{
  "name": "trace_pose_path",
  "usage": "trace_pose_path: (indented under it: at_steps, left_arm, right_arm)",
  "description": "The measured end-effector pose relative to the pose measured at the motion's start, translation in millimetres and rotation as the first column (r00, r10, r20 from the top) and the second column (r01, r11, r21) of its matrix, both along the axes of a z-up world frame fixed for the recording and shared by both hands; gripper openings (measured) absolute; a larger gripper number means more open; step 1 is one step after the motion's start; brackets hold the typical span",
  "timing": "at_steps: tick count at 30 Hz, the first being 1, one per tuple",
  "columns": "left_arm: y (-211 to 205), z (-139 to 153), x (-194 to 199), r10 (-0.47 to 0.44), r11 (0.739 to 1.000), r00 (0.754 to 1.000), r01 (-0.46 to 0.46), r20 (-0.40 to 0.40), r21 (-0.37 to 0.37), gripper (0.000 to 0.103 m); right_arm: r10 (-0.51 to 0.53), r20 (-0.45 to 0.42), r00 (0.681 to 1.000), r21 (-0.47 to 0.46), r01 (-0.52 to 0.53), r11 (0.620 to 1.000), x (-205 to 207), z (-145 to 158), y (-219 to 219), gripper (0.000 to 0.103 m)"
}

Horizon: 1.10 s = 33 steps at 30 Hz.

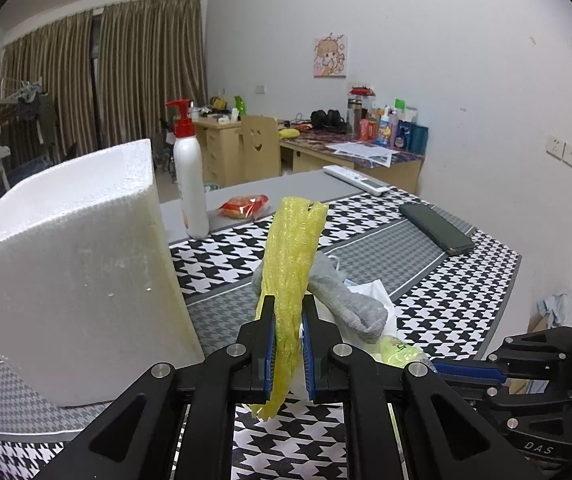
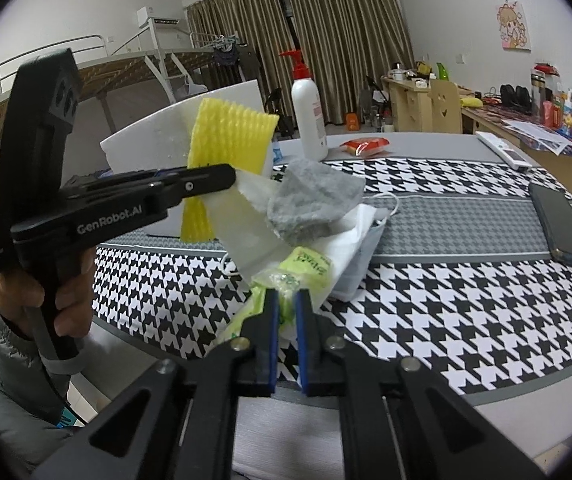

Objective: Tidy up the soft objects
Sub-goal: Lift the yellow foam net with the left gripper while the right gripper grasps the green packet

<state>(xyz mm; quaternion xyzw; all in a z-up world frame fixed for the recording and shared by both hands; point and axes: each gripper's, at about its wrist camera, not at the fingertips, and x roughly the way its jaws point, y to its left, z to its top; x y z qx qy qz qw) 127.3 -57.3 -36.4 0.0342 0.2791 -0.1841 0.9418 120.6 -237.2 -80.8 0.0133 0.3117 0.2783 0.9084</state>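
My left gripper (image 1: 288,312) is shut on a yellow foam net sleeve (image 1: 292,256) and holds it upright above the table; it also shows in the right wrist view (image 2: 228,144), raised at the left. My right gripper (image 2: 286,300) is shut on a clear plastic packet with a green label (image 2: 304,270) at the near edge of a pile. The pile holds a grey cloth (image 2: 312,196), white tissue (image 2: 346,236) and a face mask (image 2: 370,240). The grey cloth (image 1: 342,296) lies just behind the sleeve in the left wrist view.
A white foam block (image 1: 74,264) stands at the left. A white pump bottle (image 1: 190,176), a red snack packet (image 1: 244,205), a white remote (image 1: 356,179) and a dark phone (image 1: 436,228) lie on the houndstooth tablecloth (image 1: 446,308). Desks with clutter stand behind.
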Motion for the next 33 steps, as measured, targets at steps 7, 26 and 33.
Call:
trace_pose_path:
  at_steps: [7, 26, 33]
  left_arm:
    - [-1.5, -3.5, 4.9, -0.001, 1.000, 1.000, 0.001, -0.009, -0.007, 0.019]
    - [-0.2, 12.4, 0.5, 0.023, 0.999, 0.999, -0.022, 0.035, -0.025, 0.011]
    - [3.5, 28.6, -5.5, 0.031, 0.999, 0.998, -0.029, 0.061, -0.033, 0.011]
  right_arm:
    - [-0.002, 0.002, 1.000, -0.001, 0.002, 1.000, 1.3, 0.3, -1.0, 0.011]
    - [-0.011, 0.047, 0.999, 0.018, 0.010, 1.000, -4.7, 15.0, -5.8, 0.010]
    - [-0.004, 0.078, 0.997, 0.025, 0.002, 1.000, -2.4, 28.7, -4.1, 0.010]
